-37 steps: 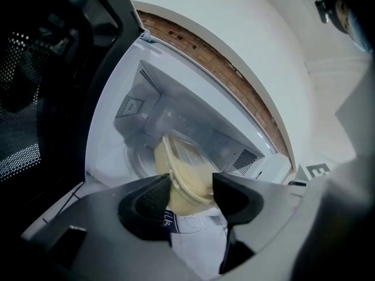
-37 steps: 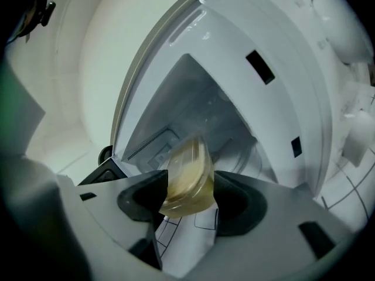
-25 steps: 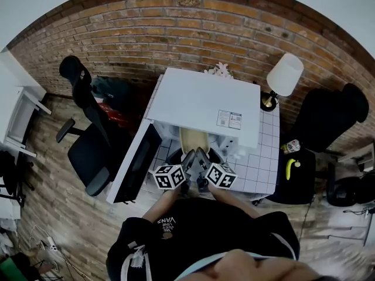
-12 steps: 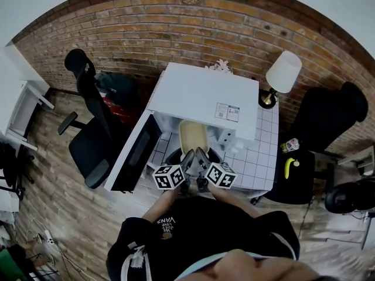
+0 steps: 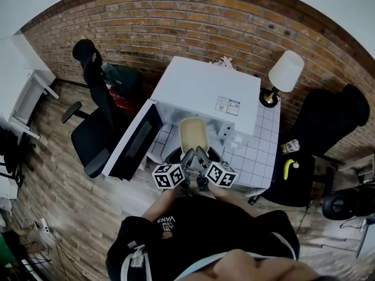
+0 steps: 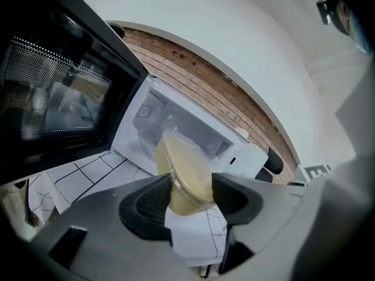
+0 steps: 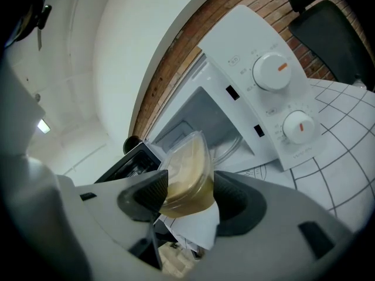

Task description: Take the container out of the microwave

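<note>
The clear plastic container (image 5: 193, 134) of yellowish food hangs just in front of the open white microwave (image 5: 205, 92), over the tiled tabletop (image 5: 258, 157). Both grippers hold it by its near end. My left gripper (image 5: 188, 154) is shut on the container's left side and my right gripper (image 5: 201, 153) on its right side. In the left gripper view the container (image 6: 183, 174) sits tilted between the dark pads of the left gripper (image 6: 190, 195), with the microwave cavity (image 6: 170, 124) behind. In the right gripper view the container (image 7: 184, 174) is pinched in the right gripper (image 7: 186, 192), beside the dial panel (image 7: 275, 92).
The microwave door (image 5: 133, 148) stands swung open to the left. A lamp (image 5: 285, 74) stands at the table's back right. A black office chair (image 5: 94, 127) is on the left, and a dark chair (image 5: 328, 119) with a yellow object (image 5: 290, 168) is on the right.
The container has come further out of the microwave cavity, and more of its lid shows now. Both grippers stay shut on it.
</note>
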Action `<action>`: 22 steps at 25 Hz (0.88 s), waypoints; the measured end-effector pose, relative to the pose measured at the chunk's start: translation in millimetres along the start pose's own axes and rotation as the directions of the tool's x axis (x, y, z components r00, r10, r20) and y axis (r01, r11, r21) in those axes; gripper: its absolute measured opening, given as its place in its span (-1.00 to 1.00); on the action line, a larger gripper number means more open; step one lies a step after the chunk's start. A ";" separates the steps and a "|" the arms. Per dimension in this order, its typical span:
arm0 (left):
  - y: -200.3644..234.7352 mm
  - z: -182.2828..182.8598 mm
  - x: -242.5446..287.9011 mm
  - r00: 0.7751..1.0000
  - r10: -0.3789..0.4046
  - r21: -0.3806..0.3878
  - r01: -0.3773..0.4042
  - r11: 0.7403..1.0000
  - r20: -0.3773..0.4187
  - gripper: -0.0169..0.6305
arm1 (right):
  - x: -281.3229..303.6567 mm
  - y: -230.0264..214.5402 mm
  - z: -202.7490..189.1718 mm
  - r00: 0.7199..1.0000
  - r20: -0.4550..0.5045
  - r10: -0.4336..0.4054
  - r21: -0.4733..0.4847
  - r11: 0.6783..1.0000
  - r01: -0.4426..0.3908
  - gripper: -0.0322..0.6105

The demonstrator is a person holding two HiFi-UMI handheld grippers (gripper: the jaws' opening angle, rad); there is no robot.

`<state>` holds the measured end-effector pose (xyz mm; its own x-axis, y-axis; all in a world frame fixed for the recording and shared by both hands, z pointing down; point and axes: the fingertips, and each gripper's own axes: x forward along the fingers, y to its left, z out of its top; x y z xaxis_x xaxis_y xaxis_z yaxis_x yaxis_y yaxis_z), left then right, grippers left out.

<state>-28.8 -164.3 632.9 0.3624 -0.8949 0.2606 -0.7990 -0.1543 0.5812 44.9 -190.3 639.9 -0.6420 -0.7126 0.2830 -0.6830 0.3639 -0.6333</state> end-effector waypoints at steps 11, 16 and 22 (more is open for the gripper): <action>-15.2 -23.3 -20.5 0.999 0.040 -0.010 -0.040 0.999 0.009 -0.25 | -29.9 -1.9 -15.9 0.999 -0.044 0.030 -0.006 1.000 -0.030 -0.16; -19.9 -26.0 -26.1 0.999 0.044 -0.009 -0.043 0.999 0.021 -0.26 | -38.1 -0.7 -20.9 0.998 -0.055 0.040 -0.011 0.999 -0.041 -0.16; -20.6 -28.8 -33.6 1.000 0.024 -0.020 -0.024 1.000 0.020 -0.26 | -42.3 4.3 -21.1 0.999 -0.036 0.023 -0.020 1.000 -0.024 -0.16</action>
<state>-10.8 -118.9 634.3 0.3337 -0.9063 0.2592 -0.7978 -0.1250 0.5898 61.8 -145.9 640.4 -0.6697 -0.6821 0.2938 -0.6742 0.3924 -0.6256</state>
